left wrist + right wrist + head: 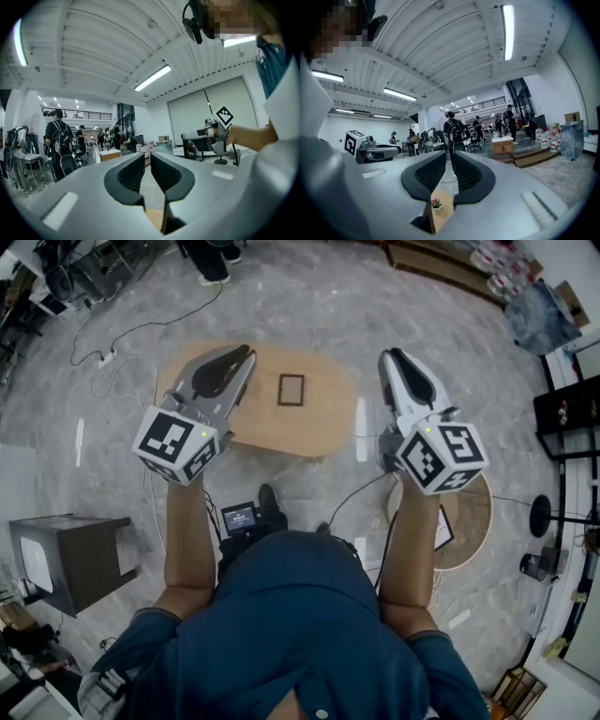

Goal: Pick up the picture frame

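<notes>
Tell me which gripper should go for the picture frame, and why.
Left, probably. From the head view, the left gripper hangs over the wooden table, close beside the picture frame; the right gripper sits off the table's right end, farther away. Both grippers' jaws are together and empty.

A picture frame (292, 390) lies flat on the oval wooden table (330, 426).

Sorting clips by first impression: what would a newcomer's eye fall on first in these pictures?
First the left gripper and the right gripper, held out side by side in the head view, each carrying a bold black-and-white marker cube. Then the small dark picture frame, lying flat and alone on the oval wooden table between them. Neither gripper touches it, and both look shut and empty.
</notes>
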`<action>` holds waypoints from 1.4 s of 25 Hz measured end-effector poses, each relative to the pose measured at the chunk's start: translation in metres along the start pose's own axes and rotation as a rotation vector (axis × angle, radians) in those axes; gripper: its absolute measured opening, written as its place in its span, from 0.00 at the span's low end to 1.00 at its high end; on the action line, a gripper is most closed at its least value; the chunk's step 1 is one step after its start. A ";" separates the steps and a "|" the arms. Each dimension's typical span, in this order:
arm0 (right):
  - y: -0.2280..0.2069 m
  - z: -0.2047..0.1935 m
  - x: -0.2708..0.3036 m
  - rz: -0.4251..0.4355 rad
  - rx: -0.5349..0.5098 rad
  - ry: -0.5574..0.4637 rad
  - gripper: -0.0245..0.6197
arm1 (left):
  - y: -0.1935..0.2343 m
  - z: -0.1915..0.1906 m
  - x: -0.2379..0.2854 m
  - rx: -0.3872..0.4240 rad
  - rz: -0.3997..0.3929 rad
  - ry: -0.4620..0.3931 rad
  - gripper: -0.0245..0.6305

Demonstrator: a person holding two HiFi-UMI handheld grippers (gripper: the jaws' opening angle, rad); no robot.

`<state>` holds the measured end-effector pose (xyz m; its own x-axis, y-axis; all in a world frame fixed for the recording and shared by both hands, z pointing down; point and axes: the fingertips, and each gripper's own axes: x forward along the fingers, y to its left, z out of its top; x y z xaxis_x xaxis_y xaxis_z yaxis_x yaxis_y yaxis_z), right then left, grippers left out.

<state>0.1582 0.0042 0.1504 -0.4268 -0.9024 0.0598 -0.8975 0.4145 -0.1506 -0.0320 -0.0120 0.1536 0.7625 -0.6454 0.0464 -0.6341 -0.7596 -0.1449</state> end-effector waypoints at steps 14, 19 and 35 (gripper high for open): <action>0.028 0.006 0.101 -0.081 -0.023 0.019 0.10 | 0.115 -0.014 0.012 -0.025 -0.072 -0.037 0.10; 0.031 0.000 0.121 -0.076 -0.029 0.044 0.10 | 0.131 -0.023 0.014 -0.045 -0.070 -0.038 0.09; 0.002 -0.005 0.234 0.068 0.006 0.071 0.10 | 0.204 -0.053 0.047 -0.078 0.048 0.042 0.10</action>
<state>0.0557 -0.2056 0.1689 -0.4940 -0.8613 0.1185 -0.8653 0.4739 -0.1631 -0.1326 -0.2018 0.1787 0.7257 -0.6830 0.0827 -0.6793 -0.7304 -0.0708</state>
